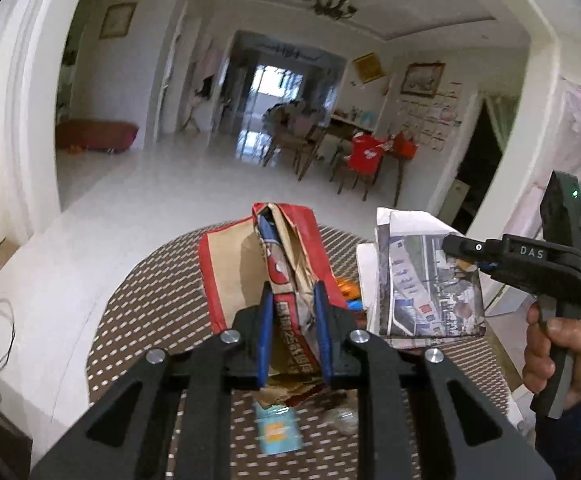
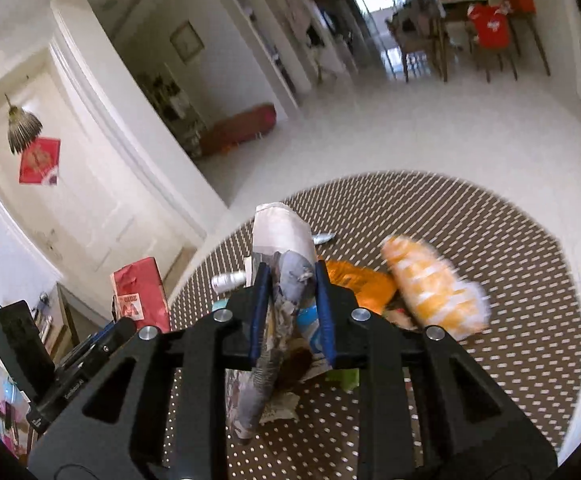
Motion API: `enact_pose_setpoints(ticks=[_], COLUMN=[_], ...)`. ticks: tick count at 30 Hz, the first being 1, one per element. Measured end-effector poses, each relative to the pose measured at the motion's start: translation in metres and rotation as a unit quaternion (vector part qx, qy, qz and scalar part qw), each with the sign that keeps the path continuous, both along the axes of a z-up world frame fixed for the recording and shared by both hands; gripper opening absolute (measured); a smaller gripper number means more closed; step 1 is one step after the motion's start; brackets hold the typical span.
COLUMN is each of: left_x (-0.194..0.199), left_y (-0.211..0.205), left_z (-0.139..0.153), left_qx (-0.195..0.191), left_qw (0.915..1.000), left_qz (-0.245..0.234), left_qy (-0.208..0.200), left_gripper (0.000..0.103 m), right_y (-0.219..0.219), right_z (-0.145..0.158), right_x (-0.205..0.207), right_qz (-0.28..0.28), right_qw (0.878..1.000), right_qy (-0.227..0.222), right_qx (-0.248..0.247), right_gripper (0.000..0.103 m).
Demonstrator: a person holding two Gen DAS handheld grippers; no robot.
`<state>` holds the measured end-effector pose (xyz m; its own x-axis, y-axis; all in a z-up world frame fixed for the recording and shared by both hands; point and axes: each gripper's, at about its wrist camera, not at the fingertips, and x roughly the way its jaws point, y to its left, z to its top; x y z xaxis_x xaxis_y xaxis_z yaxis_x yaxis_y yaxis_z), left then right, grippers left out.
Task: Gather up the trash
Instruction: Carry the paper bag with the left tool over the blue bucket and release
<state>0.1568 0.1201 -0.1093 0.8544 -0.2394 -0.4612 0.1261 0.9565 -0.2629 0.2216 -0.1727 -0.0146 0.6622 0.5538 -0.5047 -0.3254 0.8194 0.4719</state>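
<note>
My left gripper (image 1: pixel 293 292) is shut on a crumpled red and brown paper bag (image 1: pixel 250 264) and holds it above the round dotted table (image 1: pixel 138 304). My right gripper (image 2: pixel 288 276) is shut on a folded newspaper (image 2: pixel 278 248) and holds it above the same table (image 2: pixel 510 280). In the left wrist view the right gripper (image 1: pixel 456 246) and its newspaper (image 1: pixel 422 280) hang at the right. In the right wrist view the left gripper's black body (image 2: pixel 102 344) and the red bag (image 2: pixel 140 294) show at the lower left.
On the table lie an orange and white plastic wrapper (image 2: pixel 434 292), an orange bag (image 2: pixel 358 284), a small white bottle (image 2: pixel 228 280), a blue packet (image 1: pixel 278 430) and other scraps. Beyond is white floor, a dining table with chairs (image 1: pixel 354 152) and a doorway.
</note>
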Motion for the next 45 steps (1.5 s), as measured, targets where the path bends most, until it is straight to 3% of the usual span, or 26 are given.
enact_pose_setpoints(ticks=[6,11,16,18,22,28,34,37,39,41,43,44,45], left_x=[-0.007,-0.004,0.008,0.014,0.026,0.049,0.079,0.098,0.101,0.105,0.108,0.11,0.112], left_y=[-0.057,-0.129,-0.226,-0.275,-0.365,-0.467,-0.528,-0.557,-0.564,-0.57,-0.576,-0.584,-0.591], left_z=[0.032,0.044,0.04,0.032,0.0,-0.071,-0.147,-0.182,-0.195,-0.208,-0.225,-0.234,-0.241], left_qx=[0.002,0.003,-0.006,-0.007,0.003,0.026,0.079,0.102,0.116,0.129,0.143,0.148,0.15], left_qw=[0.9984,0.9934,0.9822,0.9741,0.958,0.9389,0.9242,0.9142,0.9105,0.9068,0.8998,0.8936,0.8889], left_qz=[-0.045,-0.106,-0.185,-0.225,-0.286,-0.325,-0.321,-0.31,-0.309,-0.306,-0.308,-0.311,-0.313], left_qy=[-0.034,-0.044,-0.031,-0.018,0.02,0.111,0.191,0.241,0.249,0.259,0.274,0.288,0.299], left_gripper=[0.018,0.018,0.018,0.018,0.018,0.018,0.018,0.019,0.019,0.02,0.022,0.031,0.041], right_y=[-0.06,-0.142,-0.243,-0.277,-0.347,-0.409,-0.442,-0.445,-0.446,-0.452,-0.461,-0.463,-0.463], right_z=[0.009,0.011,-0.005,-0.019,-0.061,-0.139,-0.22,-0.246,-0.256,-0.27,-0.28,-0.281,-0.28], right_x=[-0.03,-0.064,-0.103,-0.113,-0.13,-0.125,-0.11,-0.088,-0.079,-0.075,-0.073,-0.074,-0.076], right_qz=[-0.051,-0.126,-0.229,-0.263,-0.332,-0.374,-0.388,-0.382,-0.376,-0.371,-0.373,-0.376,-0.376], right_qw=[0.998,0.99,0.972,0.964,0.943,0.921,0.901,0.895,0.894,0.894,0.89,0.888,0.889], right_qy=[-0.034,-0.056,-0.046,-0.031,0.02,0.108,0.189,0.227,0.241,0.252,0.263,0.263,0.262], right_qx=[0.014,0.022,0.012,0.006,-0.015,-0.029,-0.029,-0.026,-0.02,0.003,0.013,0.016,0.025], right_gripper=[0.022,0.022,0.022,0.022,0.022,0.022,0.022,0.022,0.023,0.027,0.045,0.062,0.066])
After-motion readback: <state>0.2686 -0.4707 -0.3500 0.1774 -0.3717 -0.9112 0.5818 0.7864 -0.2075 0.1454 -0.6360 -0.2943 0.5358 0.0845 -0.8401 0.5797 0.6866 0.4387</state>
